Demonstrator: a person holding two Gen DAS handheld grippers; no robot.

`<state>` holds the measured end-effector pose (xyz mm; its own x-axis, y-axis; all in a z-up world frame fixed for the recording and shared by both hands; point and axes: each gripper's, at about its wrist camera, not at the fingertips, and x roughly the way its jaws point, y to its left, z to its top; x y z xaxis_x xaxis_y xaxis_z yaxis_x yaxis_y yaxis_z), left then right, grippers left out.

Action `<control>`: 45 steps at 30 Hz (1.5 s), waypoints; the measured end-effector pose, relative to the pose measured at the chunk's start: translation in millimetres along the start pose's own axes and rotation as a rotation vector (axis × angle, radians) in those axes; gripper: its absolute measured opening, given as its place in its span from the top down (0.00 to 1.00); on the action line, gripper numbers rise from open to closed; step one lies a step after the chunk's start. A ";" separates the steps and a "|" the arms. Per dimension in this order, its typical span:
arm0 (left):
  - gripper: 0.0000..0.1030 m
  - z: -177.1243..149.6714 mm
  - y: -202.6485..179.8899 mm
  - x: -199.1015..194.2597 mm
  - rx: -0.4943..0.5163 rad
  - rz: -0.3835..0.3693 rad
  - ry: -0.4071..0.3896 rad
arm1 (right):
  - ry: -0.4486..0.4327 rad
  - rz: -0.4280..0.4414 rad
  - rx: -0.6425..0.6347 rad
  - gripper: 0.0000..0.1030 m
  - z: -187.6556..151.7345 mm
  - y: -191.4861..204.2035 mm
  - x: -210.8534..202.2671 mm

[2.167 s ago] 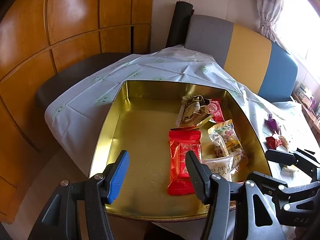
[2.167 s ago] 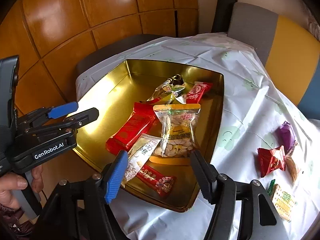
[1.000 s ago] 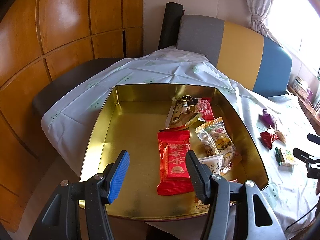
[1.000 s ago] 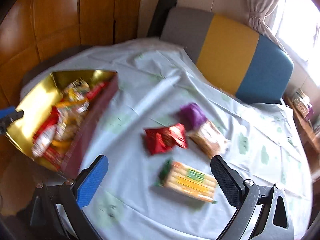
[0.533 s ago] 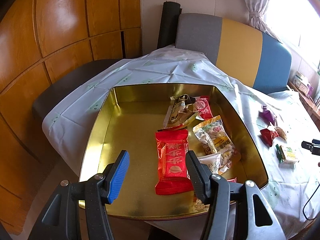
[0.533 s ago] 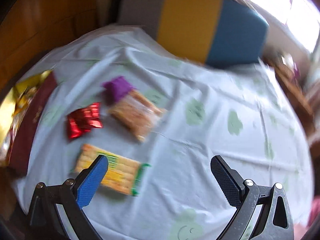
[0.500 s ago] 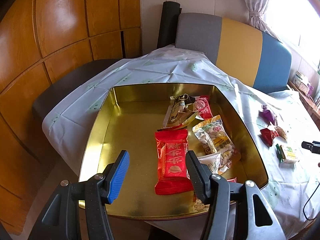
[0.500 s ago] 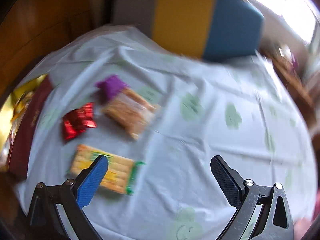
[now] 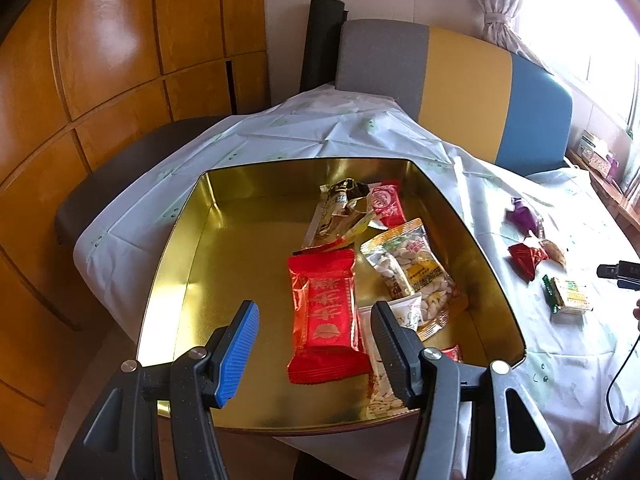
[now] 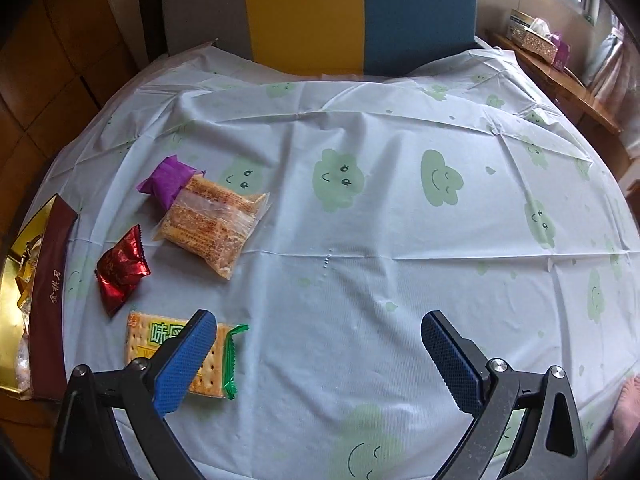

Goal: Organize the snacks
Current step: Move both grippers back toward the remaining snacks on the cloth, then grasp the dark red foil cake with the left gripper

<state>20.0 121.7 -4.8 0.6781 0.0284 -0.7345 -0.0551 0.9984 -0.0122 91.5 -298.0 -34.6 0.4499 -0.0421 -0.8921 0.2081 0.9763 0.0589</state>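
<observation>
A round table under a cloud-print cloth (image 10: 360,240) holds a gold tin (image 9: 188,264) already part-filled with snacks. Four packets lie loose beside it; the cracker pack (image 10: 176,356) lies nearest. The right gripper (image 10: 320,360) is spread wide and empty, its left finger over that pack. Best shift left to centre on the pack, then lower and close. The left gripper (image 9: 314,344) hovers parted, empty, over the tin.

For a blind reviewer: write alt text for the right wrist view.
The open right gripper hangs over a cloud-print tablecloth, holding nothing. Four snacks lie at left: a cracker pack partly behind the blue finger, a red candy, a clear biscuit pack and a purple sweet. The gold tin shows at the left edge.
</observation>
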 end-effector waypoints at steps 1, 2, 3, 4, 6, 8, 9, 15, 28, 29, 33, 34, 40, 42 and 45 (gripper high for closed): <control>0.43 0.7 -1.5 -0.3 0.002 -0.004 0.001 | 0.008 -0.006 0.013 0.00 0.0 -2.1 1.0; 0.43 1.5 -3.6 -1.4 0.005 -0.003 -0.001 | 0.015 -0.010 0.023 0.00 0.5 -4.1 2.0; 0.43 2.7 -5.1 -2.5 0.004 0.002 -0.005 | 0.022 -0.014 0.035 0.00 0.6 -6.6 2.8; 0.43 4.2 -6.7 -3.0 0.004 0.002 -0.009 | 0.027 -0.017 0.046 0.00 0.8 -8.8 3.1; 0.43 7.5 -11.3 -5.0 0.011 -0.014 -0.010 | 0.029 -0.016 0.062 0.00 1.6 -11.8 2.2; 0.43 10.9 -18.2 -6.9 0.029 -0.029 -0.010 | 0.028 -0.012 0.075 0.00 2.4 -13.7 0.4; 0.43 12.9 -23.0 -8.1 0.042 -0.041 -0.012 | 0.028 -0.009 0.079 0.00 2.6 -14.4 -0.6; 0.43 22.2 -59.4 -13.5 0.136 -0.122 -0.018 | 0.017 -0.003 0.075 0.00 3.1 -11.9 -5.6; 0.43 39.6 -157.1 -1.3 0.372 -0.314 0.058 | -0.011 0.014 0.051 0.00 5.4 -4.7 -14.6; 0.43 40.7 -163.6 2.8 0.385 -0.312 0.068 | -0.013 0.015 0.050 0.00 5.5 -4.3 -15.3; 0.43 46.5 -185.3 19.1 0.421 -0.325 0.111 | -0.019 0.023 0.048 0.00 5.6 -2.5 -17.8; 0.43 48.1 -191.3 24.4 0.429 -0.326 0.123 | -0.020 0.026 0.047 0.00 5.5 -2.2 -18.3; 0.43 52.1 -219.4 57.0 0.485 -0.327 0.197 | -0.032 0.047 0.048 0.00 6.2 -0.6 -22.7; 0.43 53.7 -227.4 68.8 0.500 -0.318 0.218 | -0.036 0.054 0.052 0.00 6.9 -1.0 -24.0; 0.43 54.6 -240.4 85.2 0.535 -0.299 0.239 | -0.041 0.066 0.058 0.00 7.9 -1.7 -26.0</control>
<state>131.0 -113.2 -27.4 0.4229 -0.2037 -0.8830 0.5238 0.8501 0.0547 86.3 -300.3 -7.9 0.4996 0.0125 -0.8662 0.2262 0.9633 0.1443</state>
